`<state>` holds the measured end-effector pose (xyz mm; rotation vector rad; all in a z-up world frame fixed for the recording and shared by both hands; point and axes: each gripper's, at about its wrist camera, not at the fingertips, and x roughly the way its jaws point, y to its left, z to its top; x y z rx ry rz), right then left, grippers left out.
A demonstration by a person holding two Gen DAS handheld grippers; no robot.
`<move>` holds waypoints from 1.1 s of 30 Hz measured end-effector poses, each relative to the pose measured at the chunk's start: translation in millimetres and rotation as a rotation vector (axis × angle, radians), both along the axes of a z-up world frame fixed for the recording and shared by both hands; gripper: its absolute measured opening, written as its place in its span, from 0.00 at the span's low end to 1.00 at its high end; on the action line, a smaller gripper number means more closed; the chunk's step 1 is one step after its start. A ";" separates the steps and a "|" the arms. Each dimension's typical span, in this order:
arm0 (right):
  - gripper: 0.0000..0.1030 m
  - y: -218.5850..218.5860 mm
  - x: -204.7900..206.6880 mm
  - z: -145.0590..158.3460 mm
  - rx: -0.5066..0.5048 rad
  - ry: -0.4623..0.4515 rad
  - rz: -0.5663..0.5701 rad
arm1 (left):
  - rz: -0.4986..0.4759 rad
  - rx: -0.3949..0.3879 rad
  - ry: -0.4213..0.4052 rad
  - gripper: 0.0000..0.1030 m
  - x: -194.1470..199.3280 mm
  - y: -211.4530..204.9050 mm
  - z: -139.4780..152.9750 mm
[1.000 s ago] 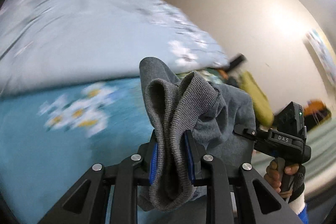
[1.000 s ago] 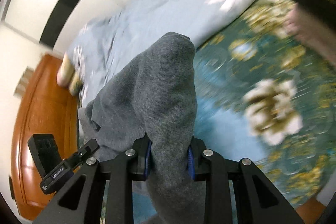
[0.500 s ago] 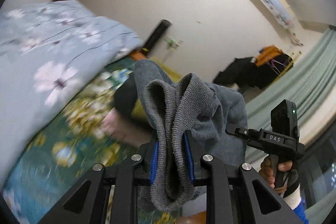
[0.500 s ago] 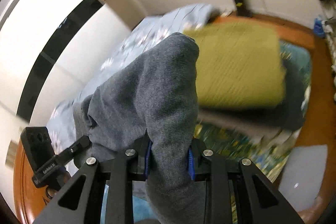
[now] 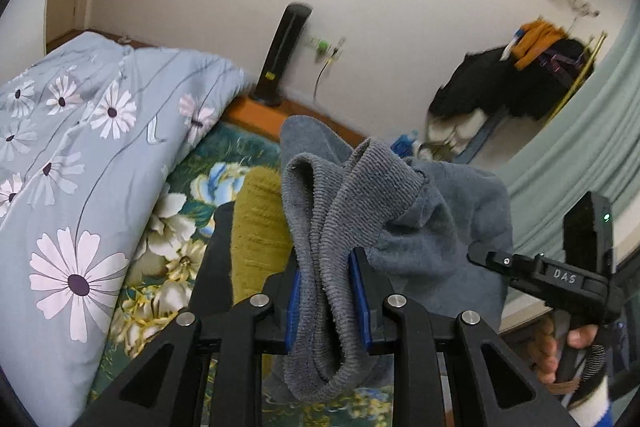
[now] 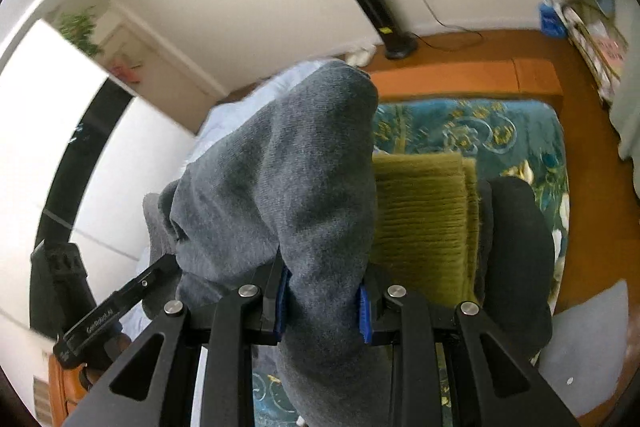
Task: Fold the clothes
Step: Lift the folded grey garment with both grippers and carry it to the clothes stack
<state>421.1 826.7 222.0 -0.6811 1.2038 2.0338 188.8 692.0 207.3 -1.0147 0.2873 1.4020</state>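
Left gripper (image 5: 325, 297): I have its blue pads pressed onto a bunched ribbed edge of the grey garment (image 5: 420, 227).
Right gripper (image 6: 322, 301): I have it pinching a thick fold of the same grey garment (image 6: 288, 179).
Garment position: it hangs between my two tools, lifted above the bed.
Below: a folded olive sweater (image 6: 420, 211) lies on a dark garment (image 6: 516, 247), on the teal floral sheet (image 6: 480, 127).
Left side: a grey daisy-print duvet (image 5: 60, 167).

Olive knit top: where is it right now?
The olive knit top lies folded on the teal floral bedspread, right of the held grey garment in the right wrist view, with a black garment on its right.
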 end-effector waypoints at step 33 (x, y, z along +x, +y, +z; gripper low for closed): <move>0.47 -30.1 -44.9 22.3 0.331 -0.202 0.168 | -0.024 0.036 0.206 0.49 28.0 3.2 -17.2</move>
